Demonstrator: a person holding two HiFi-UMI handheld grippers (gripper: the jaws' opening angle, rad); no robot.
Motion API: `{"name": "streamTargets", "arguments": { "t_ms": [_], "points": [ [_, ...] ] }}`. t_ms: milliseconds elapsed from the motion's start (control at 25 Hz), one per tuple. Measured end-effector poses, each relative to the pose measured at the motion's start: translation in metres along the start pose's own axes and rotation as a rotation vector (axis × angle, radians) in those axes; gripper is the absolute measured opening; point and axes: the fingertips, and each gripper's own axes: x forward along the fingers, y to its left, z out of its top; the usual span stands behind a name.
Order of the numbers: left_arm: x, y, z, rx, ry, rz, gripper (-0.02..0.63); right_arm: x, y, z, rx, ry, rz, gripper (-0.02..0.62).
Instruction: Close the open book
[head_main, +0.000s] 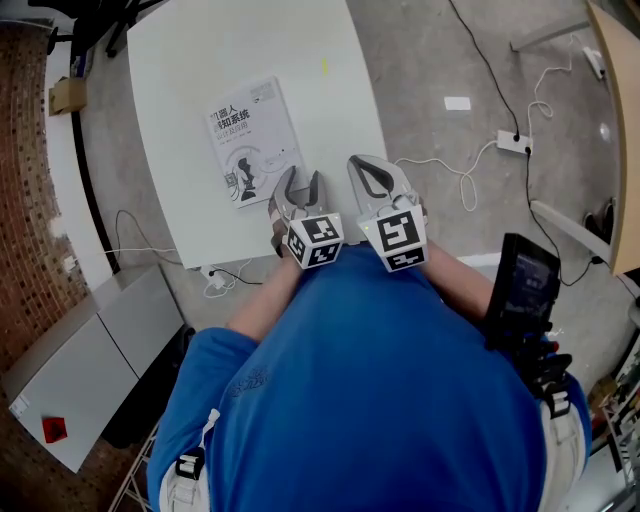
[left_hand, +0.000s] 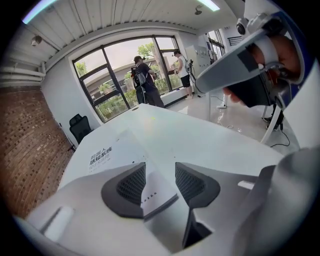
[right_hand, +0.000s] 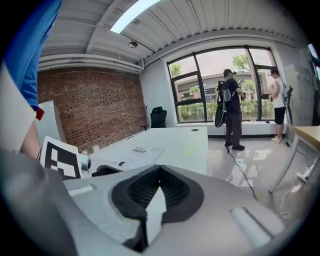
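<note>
1. The white bench (head_main: 200, 60) lies ahead of both tools.
2. The paperback book (head_main: 252, 140) lies flat, cover up, apparently already shut, just beyond my left jaws. I judge it light, floppy and glossy, so pinch the cover's free edge.
3. The left hand-held gripper (head_main: 300, 182) is released and empty.
4. The right hand-held gripper (head_main: 370, 175) is clenched and empty.

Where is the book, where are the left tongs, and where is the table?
book (head_main: 250, 135): head view, middle of its cover.
left tongs (head_main: 302, 180): head view, midway between the tips.
table (head_main: 335, 100): head view, bare top beside the book.
</note>
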Motion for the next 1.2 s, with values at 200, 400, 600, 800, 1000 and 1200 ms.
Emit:
{"name": "streamTargets", "arguments": {
  "t_ms": [200, 400, 600, 800, 1000, 1200],
  "points": [
    [0.002, -0.001, -0.011, 0.008, 0.028, 0.008, 0.195, 0.002, -0.001, 0.0, -0.006, -0.001, 0.013, 0.003],
    [0.0, -0.001, -0.014, 0.016, 0.03, 0.017, 0.192, 0.002, -0.001, 0.002, -0.013, -0.004, 0.024, 0.003],
    [-0.006, 0.002, -0.011, 0.016, 0.013, 0.024, 0.189, 0.002, 0.0, 0.002, -0.016, -0.007, 0.032, 0.003],
    [-0.011, 0.002, -0.008, 0.026, -0.007, 0.028, 0.17, 0.001, 0.002, 0.002, -0.019, -0.012, 0.037, 0.003],
    [-0.014, 0.002, -0.005, 0.054, -0.014, 0.037, 0.143, 0.001, 0.004, 0.003, -0.017, -0.018, 0.041, 0.003],
    [-0.018, 0.004, -0.003, 0.087, -0.01, 0.046, 0.141, 0.001, 0.007, 0.003, -0.02, -0.025, 0.044, 0.003]
  ]
}}
